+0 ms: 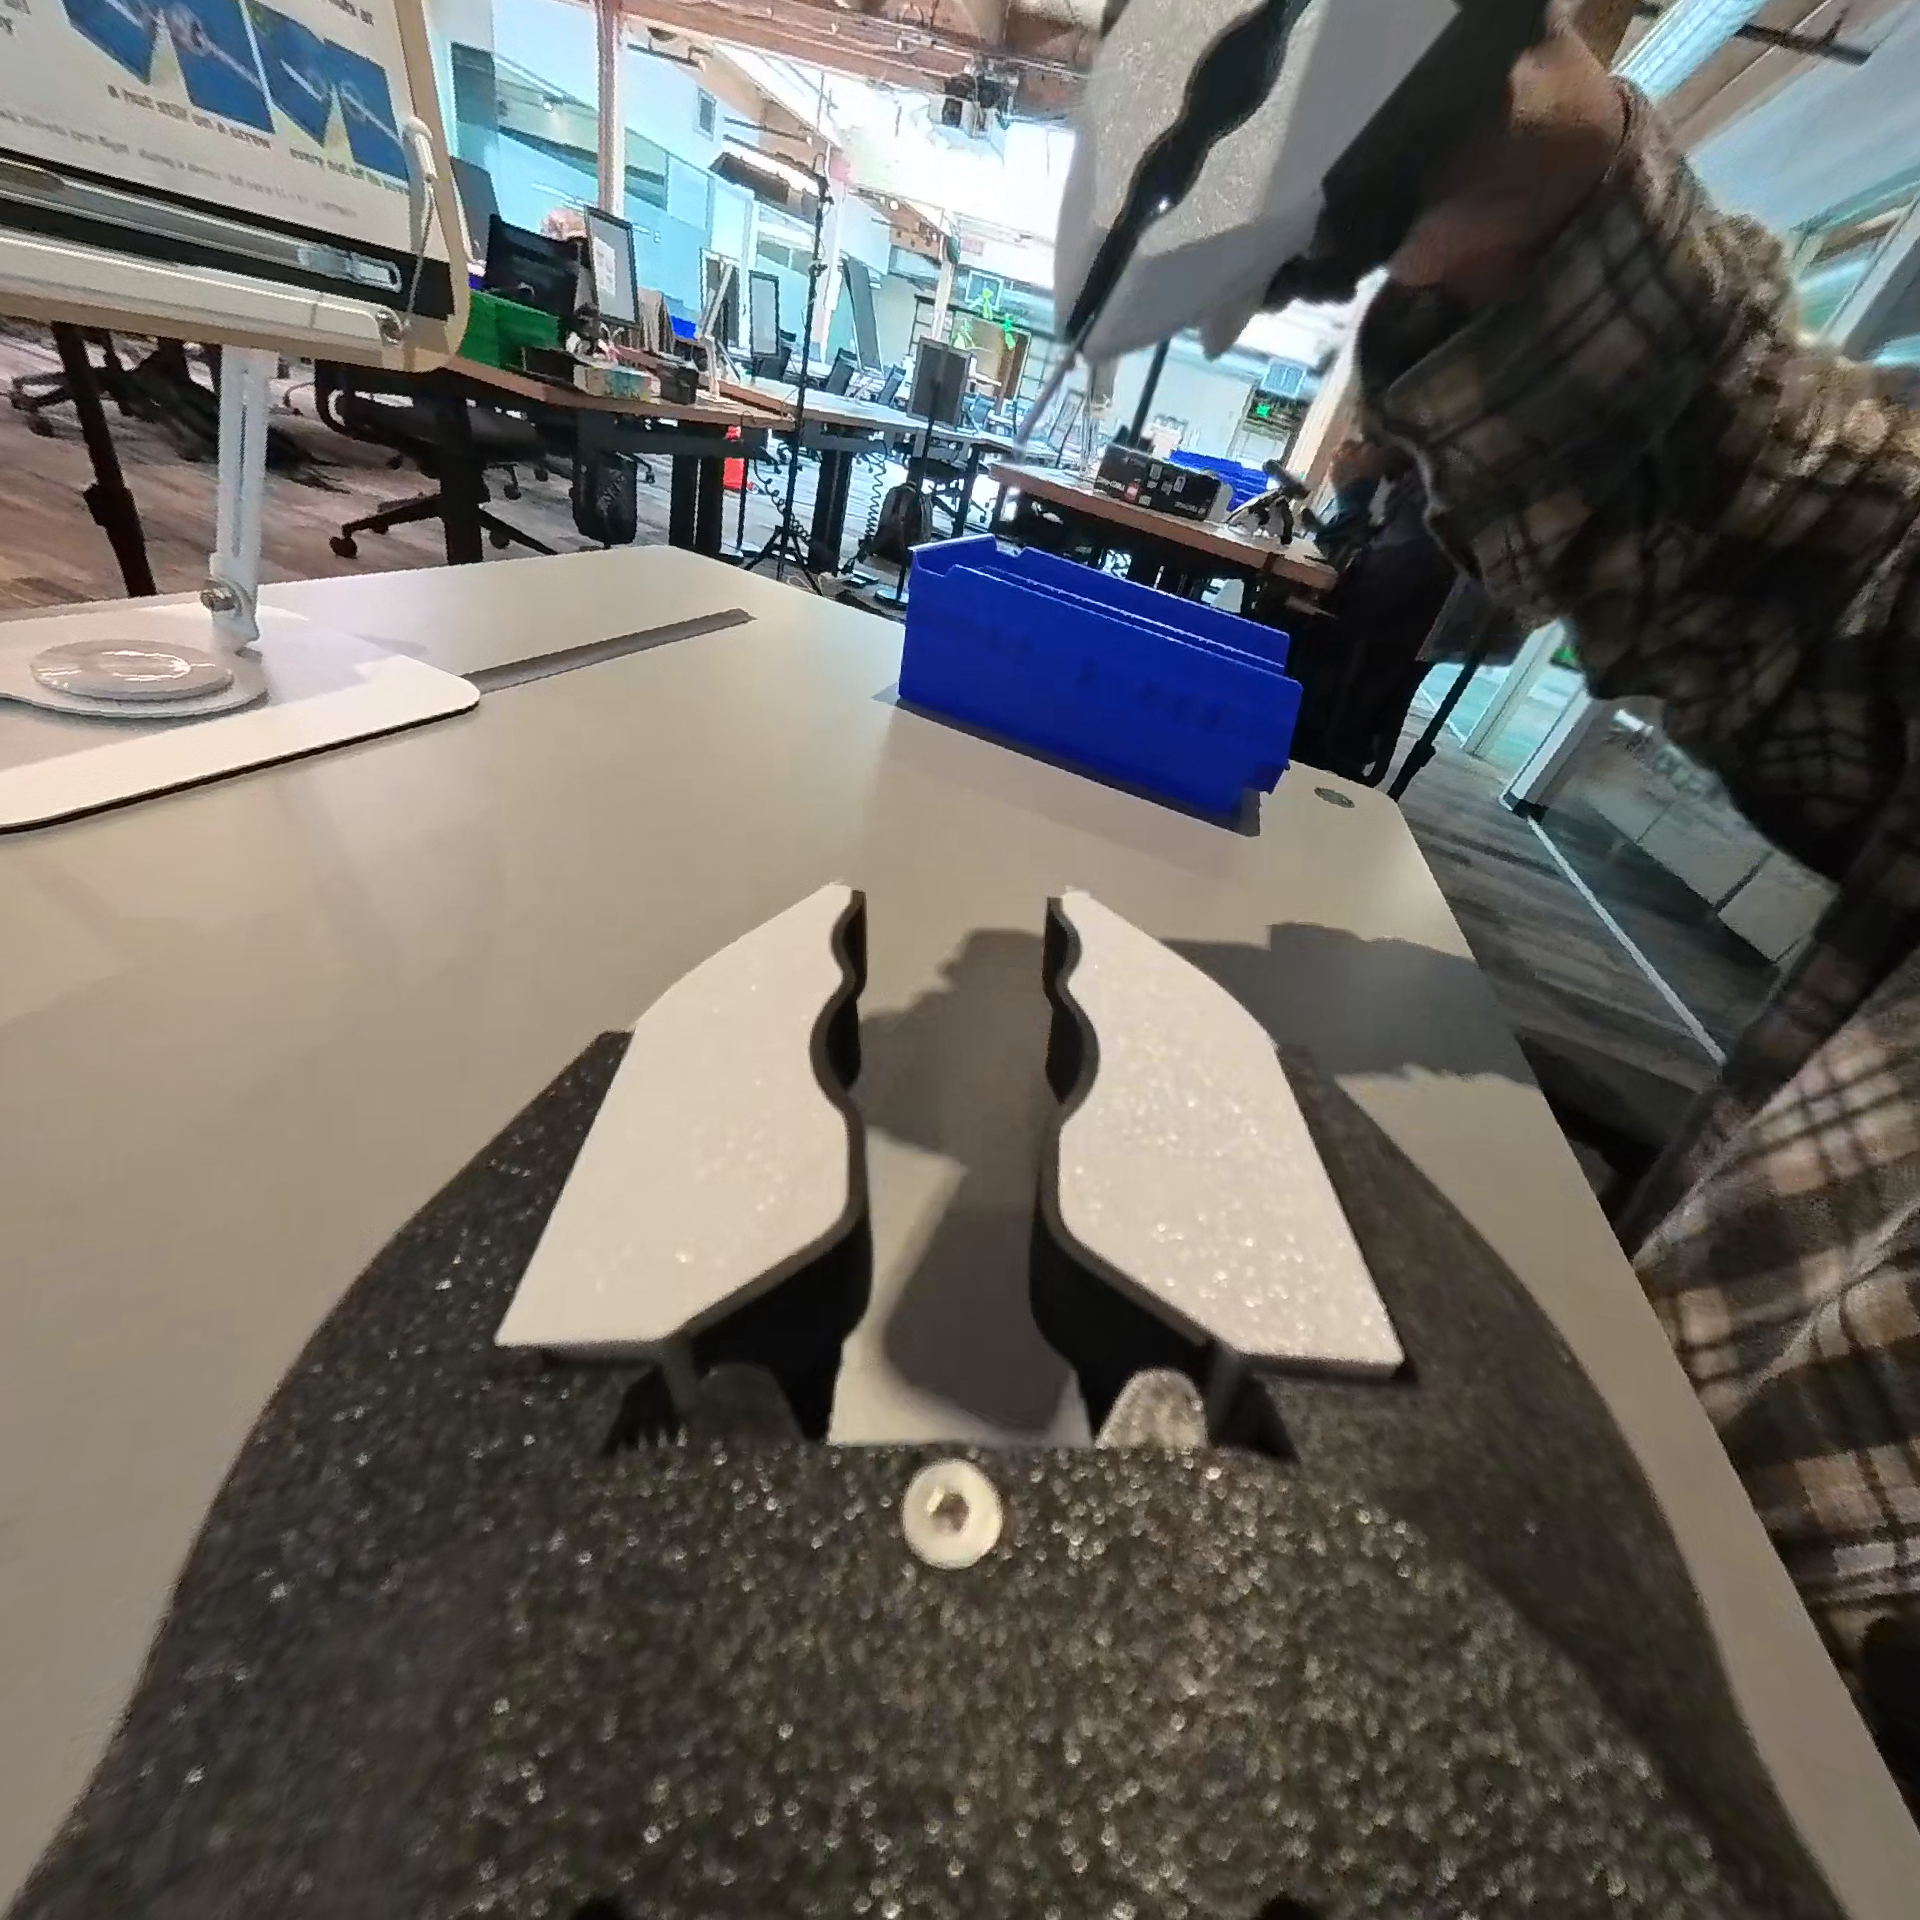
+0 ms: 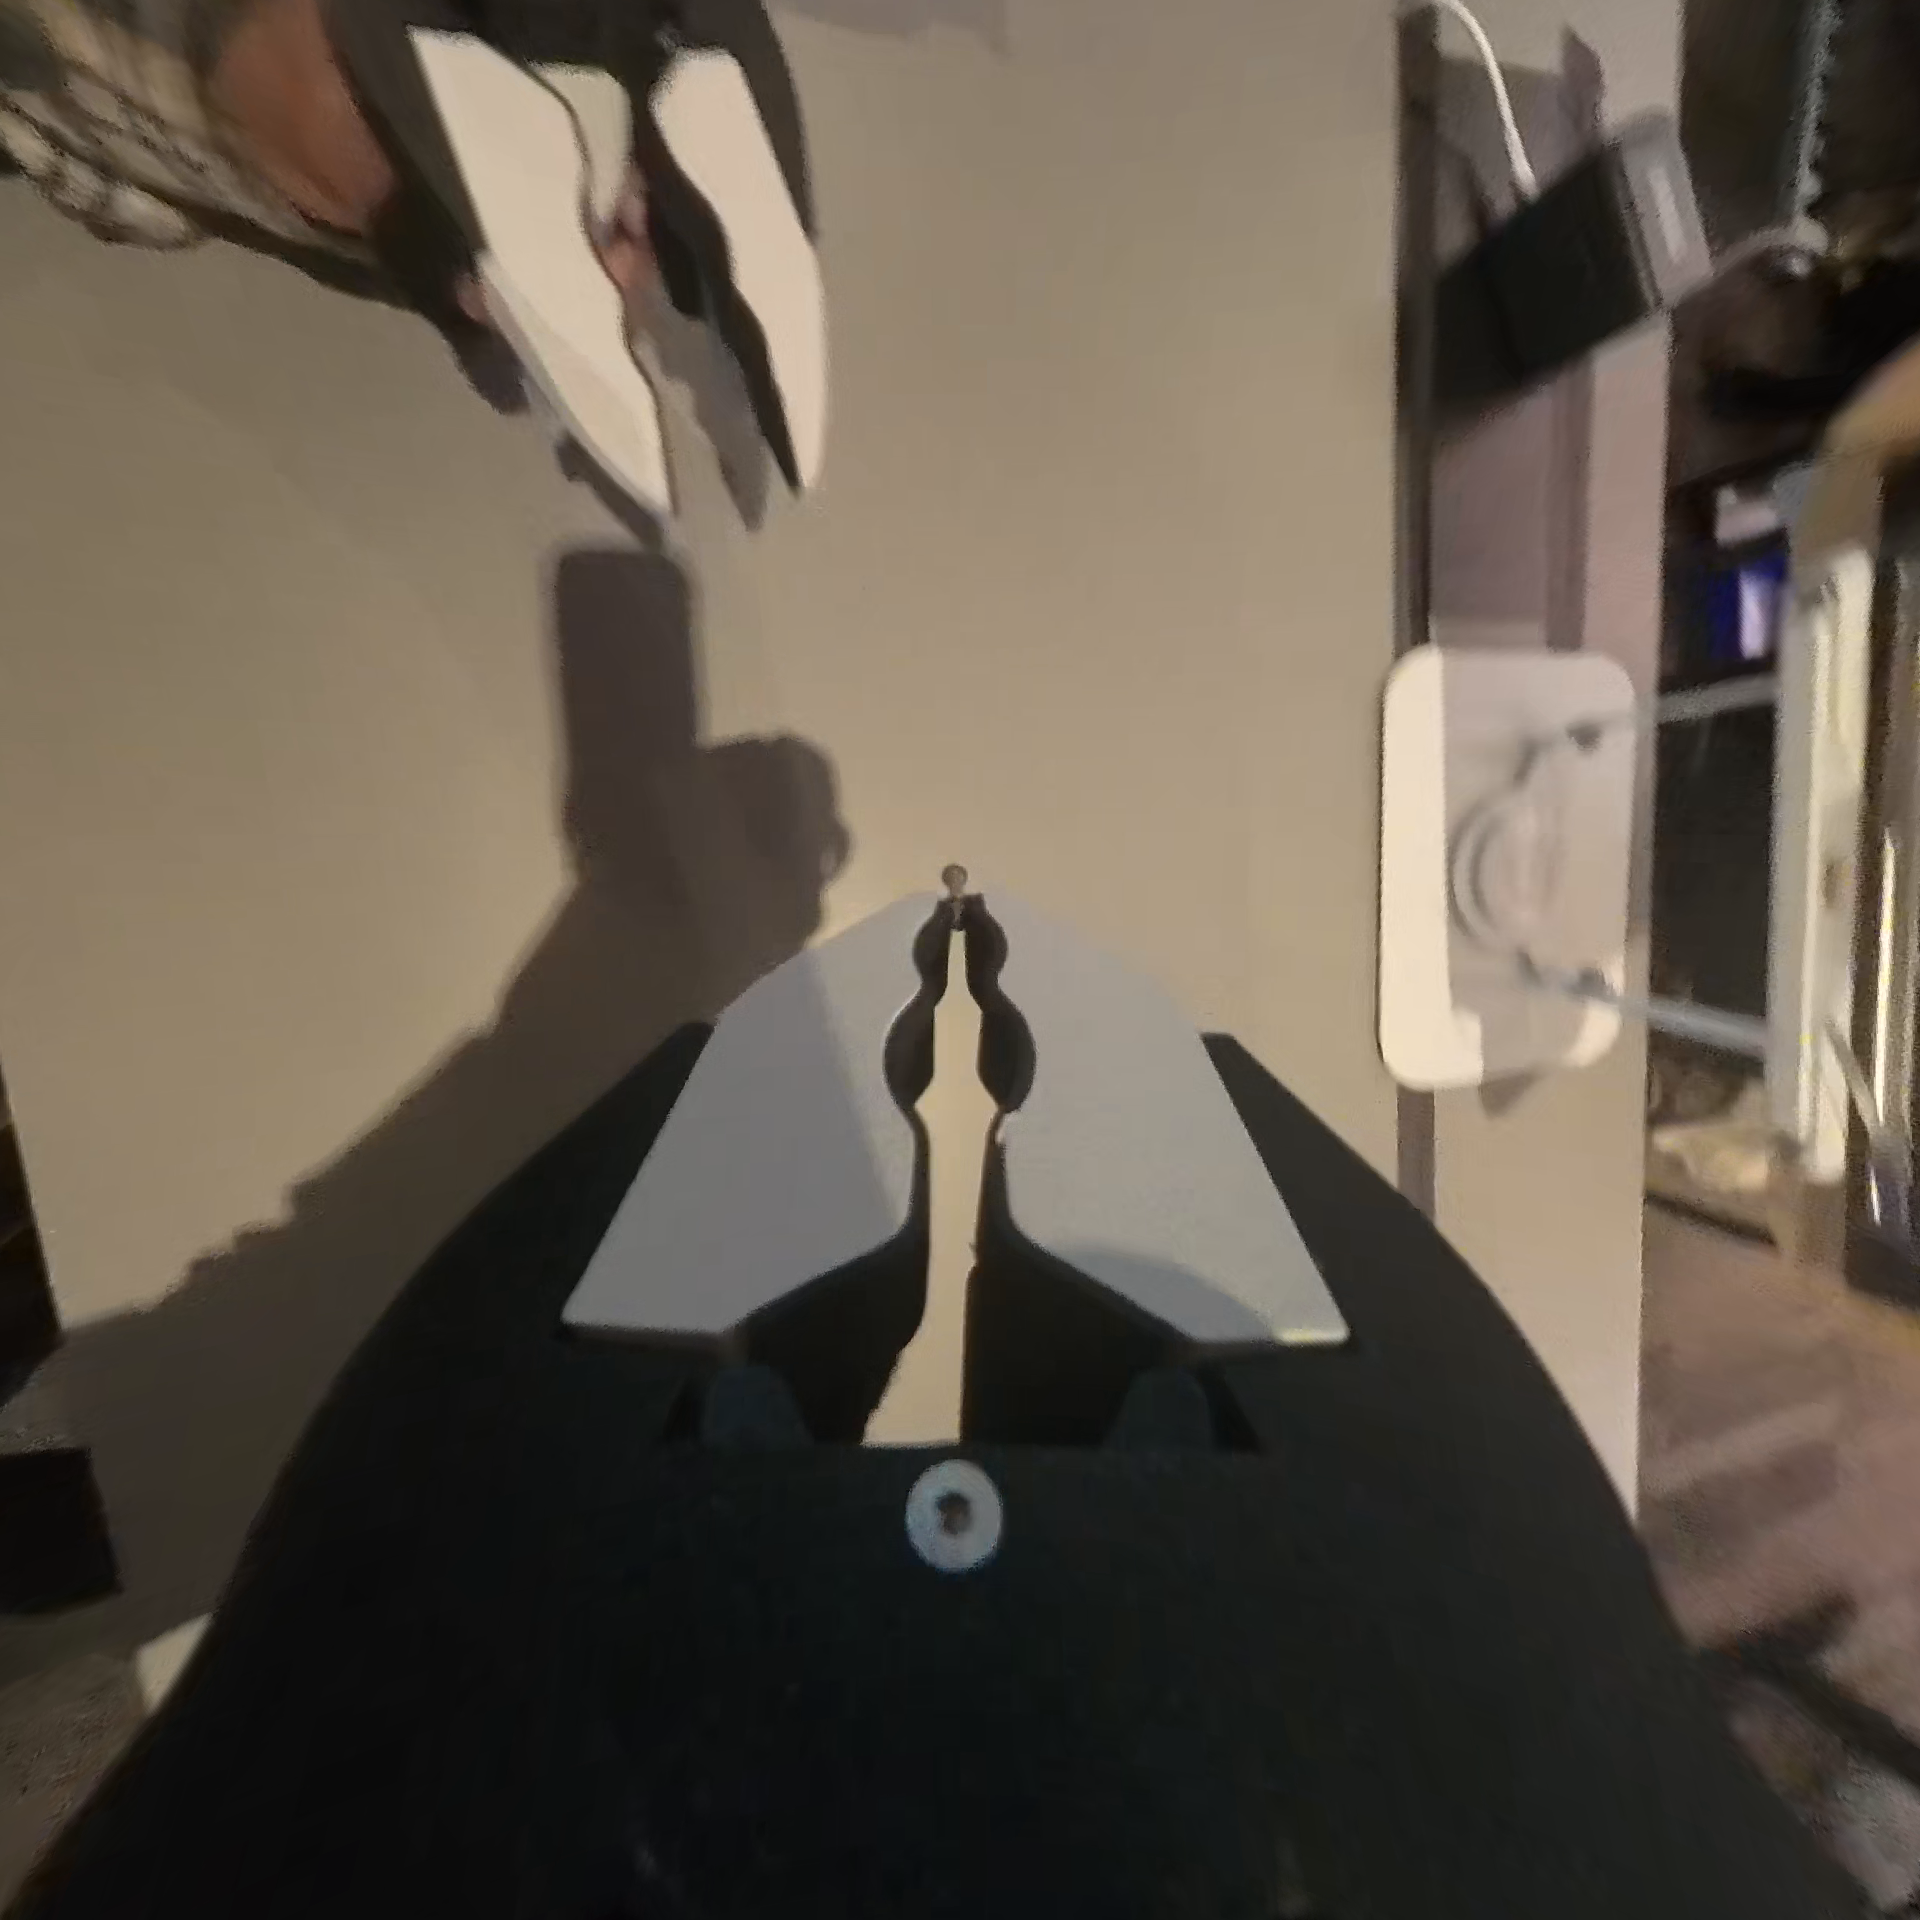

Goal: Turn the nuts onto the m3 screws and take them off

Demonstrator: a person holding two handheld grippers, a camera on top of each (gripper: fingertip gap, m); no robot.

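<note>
My right gripper (image 2: 956,909) is shut on a thin m3 screw (image 2: 954,879), whose end sticks out just past the tips. In the left wrist view the right gripper (image 1: 1075,338) hangs high at the upper right, held by a hand in a plaid sleeve, with the screw (image 1: 1042,405) pointing down from it. My left gripper (image 1: 956,914) is open and empty, low over the grey table (image 1: 520,935). It also shows in the right wrist view (image 2: 727,488) at the upper left. No nut shows in either view.
A blue parts bin (image 1: 1091,686) stands on the table beyond the left gripper. A white stand base (image 1: 135,675) with a tablet above it sits at the far left; the base also shows in the right wrist view (image 2: 1507,862). The table edge runs along the right. Left tips to right tips: about 15 centimetres.
</note>
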